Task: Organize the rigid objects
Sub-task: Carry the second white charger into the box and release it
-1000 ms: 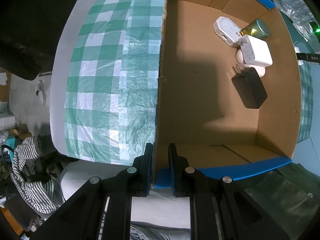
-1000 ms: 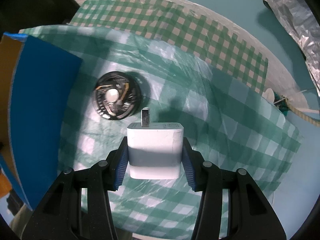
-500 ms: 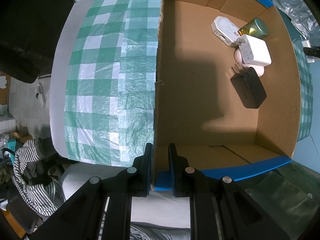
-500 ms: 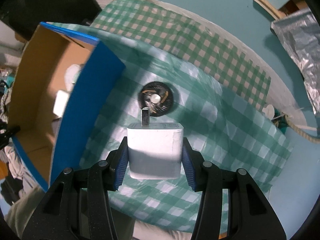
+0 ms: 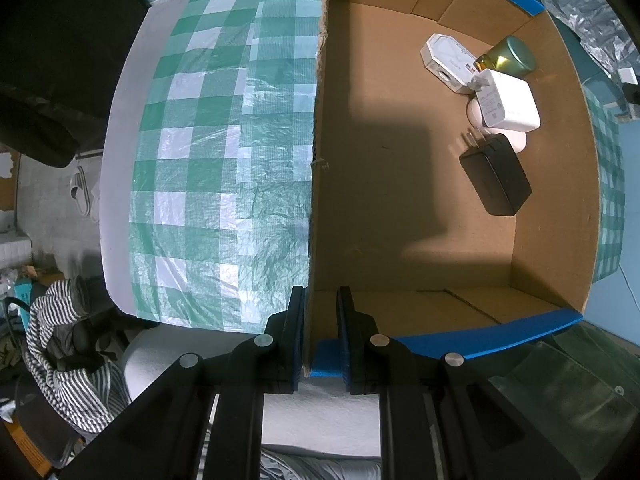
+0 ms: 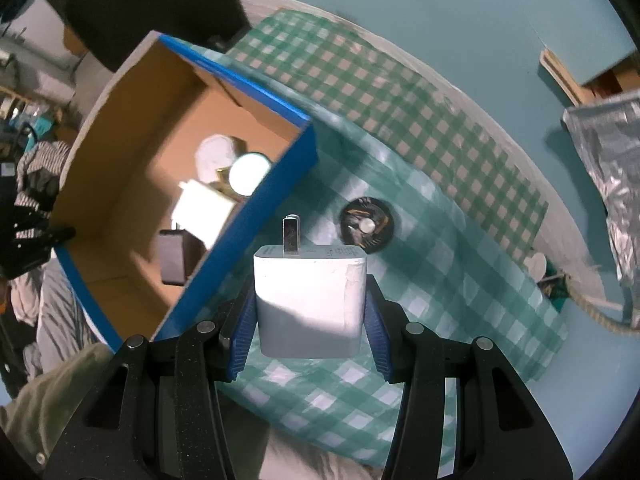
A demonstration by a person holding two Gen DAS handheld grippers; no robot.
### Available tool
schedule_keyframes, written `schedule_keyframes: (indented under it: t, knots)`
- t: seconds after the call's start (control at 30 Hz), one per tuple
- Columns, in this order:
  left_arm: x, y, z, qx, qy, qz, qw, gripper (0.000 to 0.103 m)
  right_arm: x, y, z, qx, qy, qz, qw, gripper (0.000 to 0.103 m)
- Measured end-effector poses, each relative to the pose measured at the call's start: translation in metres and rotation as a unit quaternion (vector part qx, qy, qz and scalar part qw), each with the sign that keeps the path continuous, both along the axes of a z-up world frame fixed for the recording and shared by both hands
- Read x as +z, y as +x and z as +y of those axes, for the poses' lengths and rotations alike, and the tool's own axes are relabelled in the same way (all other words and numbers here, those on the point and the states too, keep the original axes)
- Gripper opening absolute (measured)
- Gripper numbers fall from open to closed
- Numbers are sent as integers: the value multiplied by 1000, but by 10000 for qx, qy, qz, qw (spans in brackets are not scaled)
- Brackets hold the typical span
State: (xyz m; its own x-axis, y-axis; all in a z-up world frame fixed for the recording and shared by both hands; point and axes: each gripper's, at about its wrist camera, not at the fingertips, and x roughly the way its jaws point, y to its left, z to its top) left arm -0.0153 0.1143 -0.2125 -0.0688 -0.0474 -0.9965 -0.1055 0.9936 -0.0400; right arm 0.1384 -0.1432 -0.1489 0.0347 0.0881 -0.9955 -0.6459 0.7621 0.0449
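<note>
Pinching the cardboard box wall, the left gripper steadies it; right gripper fingers clamp a white charger above the counter, bound for the box.

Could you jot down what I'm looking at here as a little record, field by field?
Setting: green checked tablecloth on a table
Container: open cardboard box with blue outer walls
In the box: black charger, white charger, white flat device, green-lidded jar
Left hand-held gripper: shut on the box's wall
Right hand-held gripper: shut on a white plug adapter, held in the air beside the box
Left on the cloth: round black disc
</note>
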Motion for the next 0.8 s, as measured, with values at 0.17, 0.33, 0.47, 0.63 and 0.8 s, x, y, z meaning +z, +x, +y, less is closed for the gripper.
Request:
schedule_keyframes:
  t: [0.17,0.33,0.47,0.63,0.8]
  knots:
    - [1,-1,1,-2,0,-12,10000,15,6,-9,17,168,66,-25,9998,49]
    - [1,-3,0,-14,-5,-26,10000,15,9,-20,35,384,116,-15,9992,49]
    - [2,-4,-1,-30,-3,-38,10000,15,9,-30,55,627,132,-14,9979,49]
    - [2,-4,-1,-22,-3,-34,10000,15,6,-45,81,991,162,-26,9949,49]
    - [3,-4,-2,-33,-15,-43,10000,15,-3,-56,104,1317,121,-23,9912,49]
